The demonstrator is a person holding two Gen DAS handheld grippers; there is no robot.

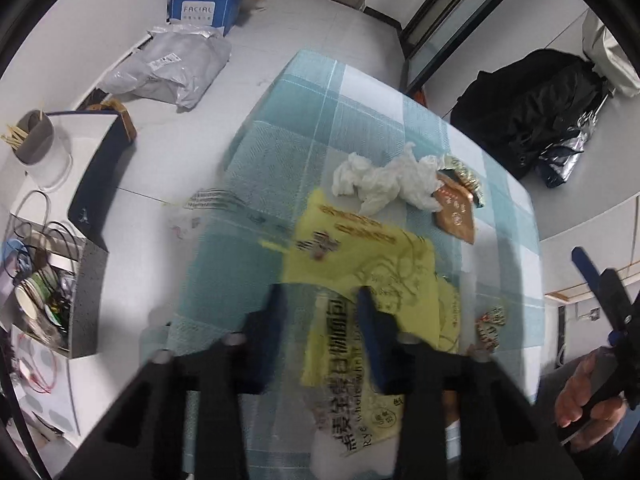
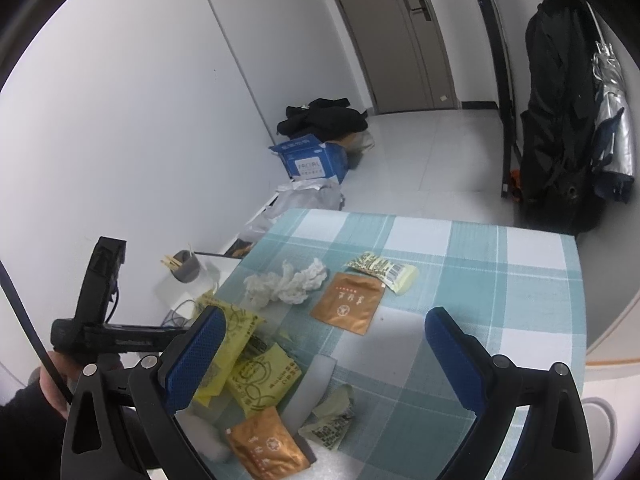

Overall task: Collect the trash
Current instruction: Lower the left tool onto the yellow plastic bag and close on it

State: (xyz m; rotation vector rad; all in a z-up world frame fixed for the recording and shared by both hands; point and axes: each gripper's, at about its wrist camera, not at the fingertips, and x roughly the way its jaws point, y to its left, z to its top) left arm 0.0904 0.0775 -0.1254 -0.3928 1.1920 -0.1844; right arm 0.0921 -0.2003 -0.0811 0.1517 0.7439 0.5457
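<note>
Yellow plastic wrappers (image 2: 256,364) are piled at the near left end of the table, on a teal and white checked tablecloth (image 2: 472,280). The left gripper (image 1: 322,308) comes down over the big yellow bag (image 1: 360,264) with its blue fingers (image 1: 370,316) drawn in narrow, though the shot is too blurry to tell if the pads actually pinch it. The right gripper (image 2: 324,340) hovers over the middle of the table with its jaws spread wide and nothing between them. Further back sit a crumpled white tissue (image 2: 286,284), an orange-brown sachet (image 2: 348,304) just beside it, and a striped snack wrapper (image 2: 384,270). Another orange sachet (image 2: 266,446) lies at the near edge, next to a greenish wrapper (image 2: 330,420).
</note>
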